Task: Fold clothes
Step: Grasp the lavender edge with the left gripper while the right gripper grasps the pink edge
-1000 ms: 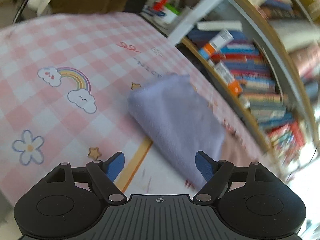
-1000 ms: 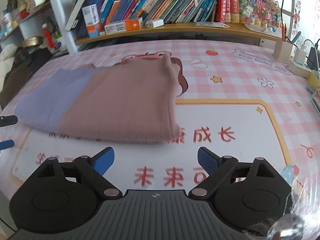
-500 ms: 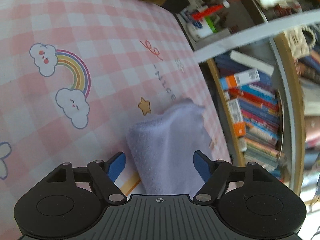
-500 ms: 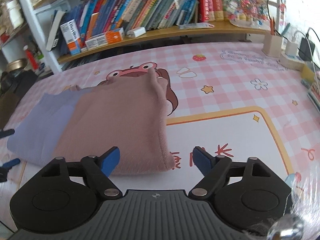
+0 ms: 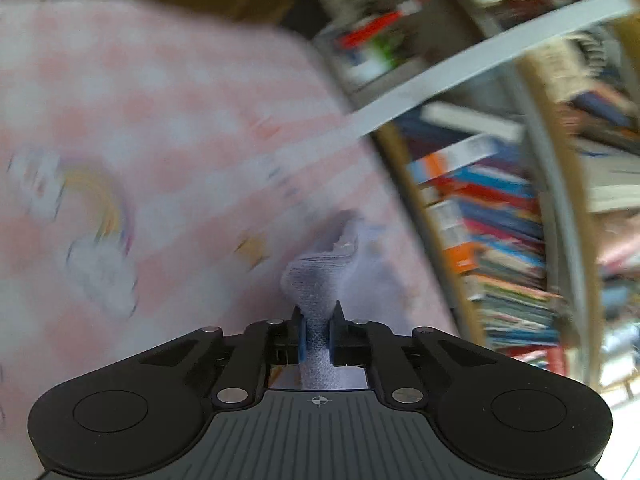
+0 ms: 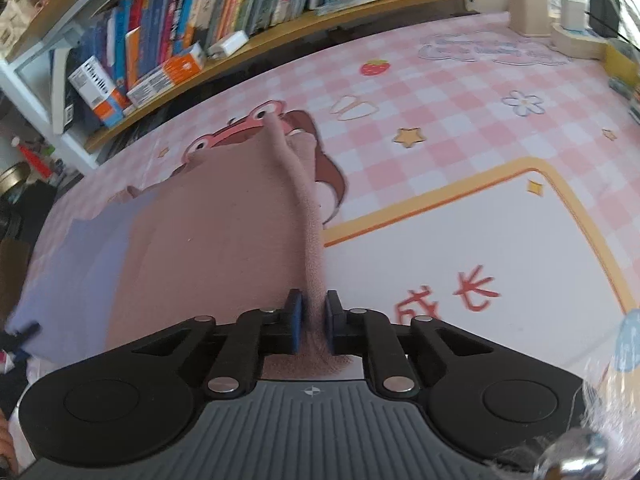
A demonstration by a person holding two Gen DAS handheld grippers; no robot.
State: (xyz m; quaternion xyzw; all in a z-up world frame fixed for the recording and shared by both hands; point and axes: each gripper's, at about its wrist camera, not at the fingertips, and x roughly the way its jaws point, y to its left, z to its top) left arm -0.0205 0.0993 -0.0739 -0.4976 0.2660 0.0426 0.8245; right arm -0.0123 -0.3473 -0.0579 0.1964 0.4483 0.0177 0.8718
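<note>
Pink and lilac knit, the garment (image 6: 208, 232) lies flat on the tabletop (image 6: 460, 128), already doubled into a long rectangle, lilac end to the left in the right wrist view and dusty pink to the right. Both hand-held grippers have just been closing, with cloth between their pads: the right hand-held gripper (image 6: 314, 320) is clamped on the near pink corner, its edge raised in a ridge, and the left hand-held gripper (image 5: 318, 334) pinches a bunched lilac corner in a blurred picture. My reading is that the task is roughly midway: the first fold is done, both near corners are gripped, and another fold is left, probably carrying this edge over toward the bookshelf (image 6: 240, 12) side.
</note>
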